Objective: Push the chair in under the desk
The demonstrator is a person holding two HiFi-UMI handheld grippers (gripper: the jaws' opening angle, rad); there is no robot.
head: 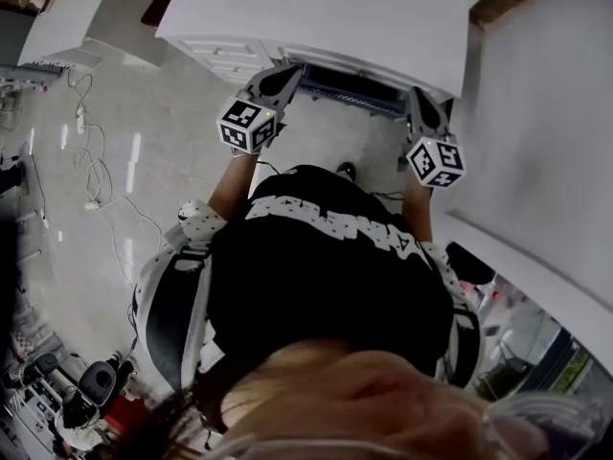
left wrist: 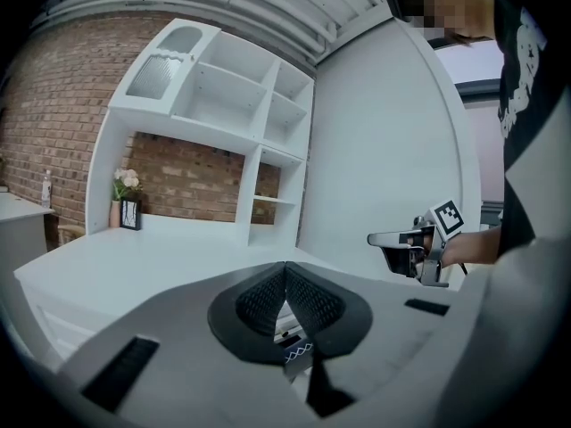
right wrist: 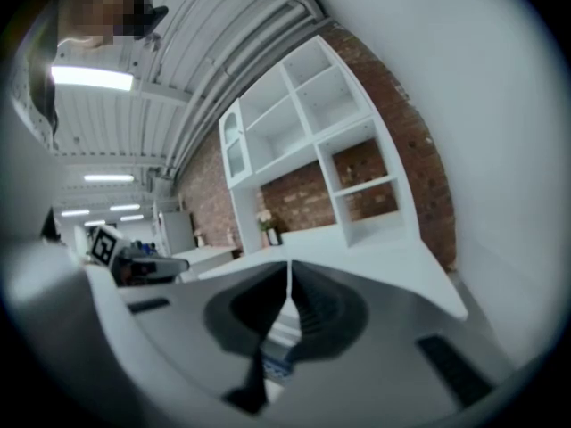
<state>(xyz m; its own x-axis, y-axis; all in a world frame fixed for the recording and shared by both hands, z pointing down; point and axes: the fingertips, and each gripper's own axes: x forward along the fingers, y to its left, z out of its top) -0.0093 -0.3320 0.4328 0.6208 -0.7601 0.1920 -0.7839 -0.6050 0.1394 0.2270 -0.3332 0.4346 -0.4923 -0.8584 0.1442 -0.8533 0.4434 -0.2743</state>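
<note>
Left tool [left wrist: 285, 279] and right tool [right wrist: 289, 279] were both clenched, empty. Chair [head: 351, 92] was judged rigid, fairly light, easy-sliding; best pushed at its back, both ends.

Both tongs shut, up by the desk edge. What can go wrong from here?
1. The left tongs and right tongs sit close to the desk edge; a forward push may knock them against it.
2. Both are shut and hold nothing, so tips pressed on the chair back might slip off.
3. Cables on the floor could snag a foot.
</note>
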